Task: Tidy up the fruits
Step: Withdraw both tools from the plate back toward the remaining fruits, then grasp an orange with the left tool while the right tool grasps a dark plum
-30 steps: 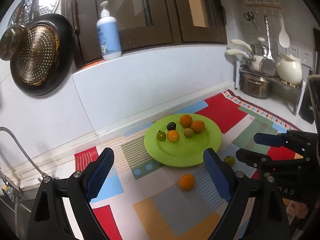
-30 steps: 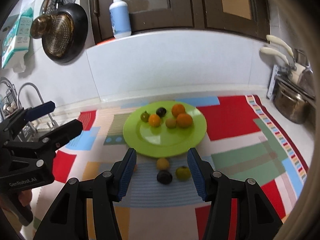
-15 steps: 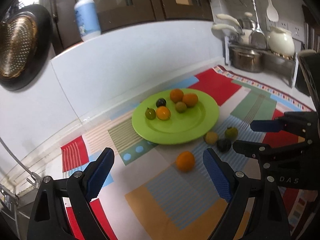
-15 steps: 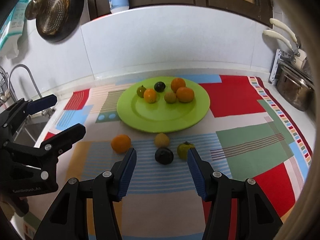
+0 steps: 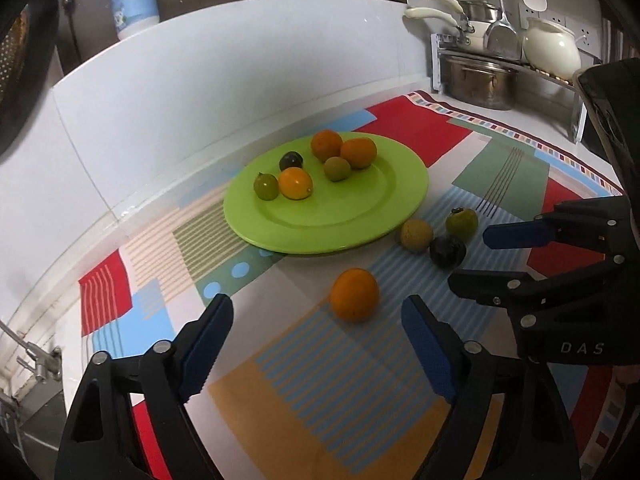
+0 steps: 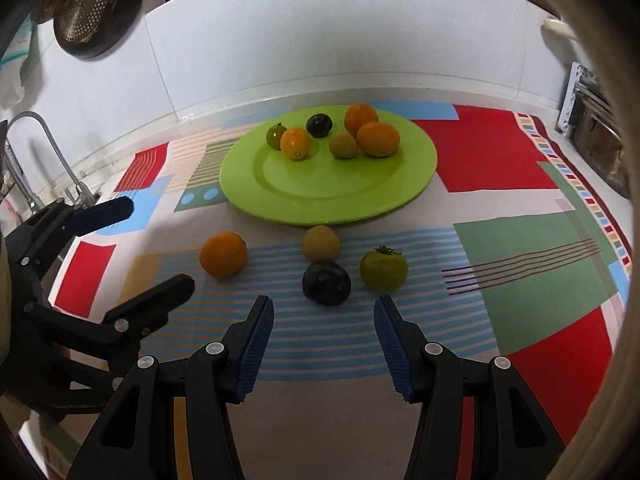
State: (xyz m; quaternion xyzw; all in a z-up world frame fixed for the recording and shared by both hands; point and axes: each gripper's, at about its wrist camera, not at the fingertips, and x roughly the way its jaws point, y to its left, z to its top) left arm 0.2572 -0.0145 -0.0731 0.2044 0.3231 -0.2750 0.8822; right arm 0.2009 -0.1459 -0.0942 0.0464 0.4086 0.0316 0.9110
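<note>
**Both grippers lined up on the loose fruit, nothing picked yet**

My left gripper hung with its blue-padded jaws spread wide and empty, the loose round orange fruit lying on the cloth just ahead of the gap. My right gripper was likewise spread and empty, aimed at the dark purple round fruit. I judged this the approach to a pick: four fruits lay off the plate, six already sat on it.

Touching or nearly touching the purple fruit were a dull yellow-tan round fruit behind it and a green tomato-like fruit with a stalk to its right. That crowding was my worry: the right jaws would need to come down narrowly around the purple one without nudging its neighbours into a roll. The orange stood well apart, an easier grasp.

Beyond lay the broad lime-green plate, its near half bare, so there was room to set fruit down. Everything rested on the patchwork-coloured cloth covering the worktop. A steel pot stood well off to the right.
</note>
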